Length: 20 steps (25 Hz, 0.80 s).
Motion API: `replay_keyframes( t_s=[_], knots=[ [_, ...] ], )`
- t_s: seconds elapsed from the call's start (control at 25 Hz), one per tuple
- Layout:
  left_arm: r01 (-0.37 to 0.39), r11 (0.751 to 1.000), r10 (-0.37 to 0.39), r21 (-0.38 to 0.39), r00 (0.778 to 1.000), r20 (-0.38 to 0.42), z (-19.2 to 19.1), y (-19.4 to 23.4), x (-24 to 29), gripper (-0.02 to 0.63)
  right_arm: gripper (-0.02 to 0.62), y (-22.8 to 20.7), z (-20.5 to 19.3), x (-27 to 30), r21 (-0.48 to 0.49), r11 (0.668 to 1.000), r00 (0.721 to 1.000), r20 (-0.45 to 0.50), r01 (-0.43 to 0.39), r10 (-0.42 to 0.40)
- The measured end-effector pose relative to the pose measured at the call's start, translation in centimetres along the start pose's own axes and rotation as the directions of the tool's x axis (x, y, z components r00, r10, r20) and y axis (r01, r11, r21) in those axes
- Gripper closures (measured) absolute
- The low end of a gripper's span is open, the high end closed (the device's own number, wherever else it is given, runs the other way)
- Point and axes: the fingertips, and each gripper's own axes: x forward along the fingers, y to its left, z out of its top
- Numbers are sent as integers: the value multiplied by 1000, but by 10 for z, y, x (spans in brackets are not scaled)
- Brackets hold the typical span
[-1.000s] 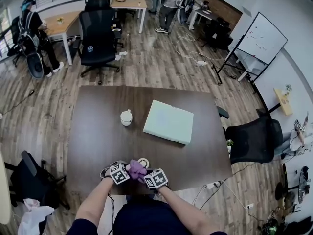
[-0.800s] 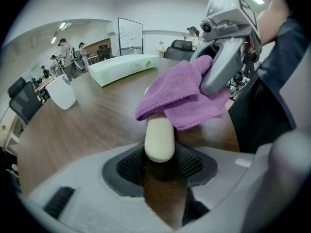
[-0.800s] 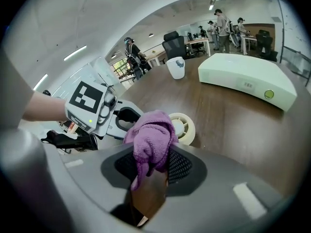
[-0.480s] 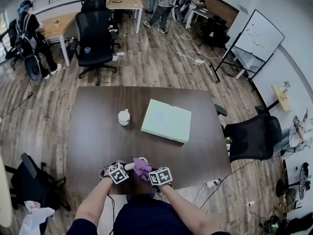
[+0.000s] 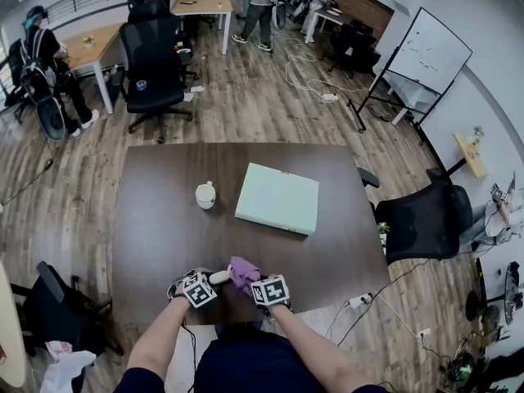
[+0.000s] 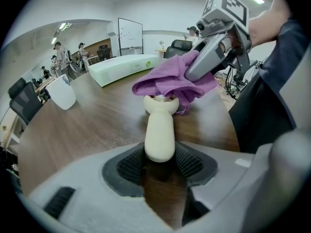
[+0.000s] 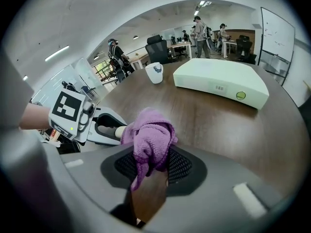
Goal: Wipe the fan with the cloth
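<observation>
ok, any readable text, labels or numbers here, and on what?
No text reads clearly.
Marker cube on left tool: black-and-white squares, no letters.
Marker cube on right tool: same.
Pale green box: small label and round green mark, too small to read.
White cup: blue mark, blurred.
Whiteboard: scribbles, too small to read.

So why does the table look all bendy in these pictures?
Left gripper view: the wide lens bends the table and blackens the corners. Right gripper view: same bending, yet the cloth looks sharp. Head view: straight lines bow near the edges.
</observation>
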Motion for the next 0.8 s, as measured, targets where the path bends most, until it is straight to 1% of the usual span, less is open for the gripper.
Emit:
replay_keyframes(
  t_s=[0.36, 0.64, 0.8],
  knots=[
    [-12, 1000, 12, -2, 1000, -2, 1, 2, 0, 413, 460, -8, 16, 4, -54, 996, 998, 1, 68, -68],
    [-12, 1000, 12, 2, 1000, -7, 1, 1, 3, 413, 460, -12, 26, 7, -96, 993, 997, 0, 74, -74],
    [-4, 1000, 4, 3, 1000, -11, 1, 0, 3, 413, 460, -11, 33, 12, -137, 988, 997, 2, 76, -76]
  ],
)
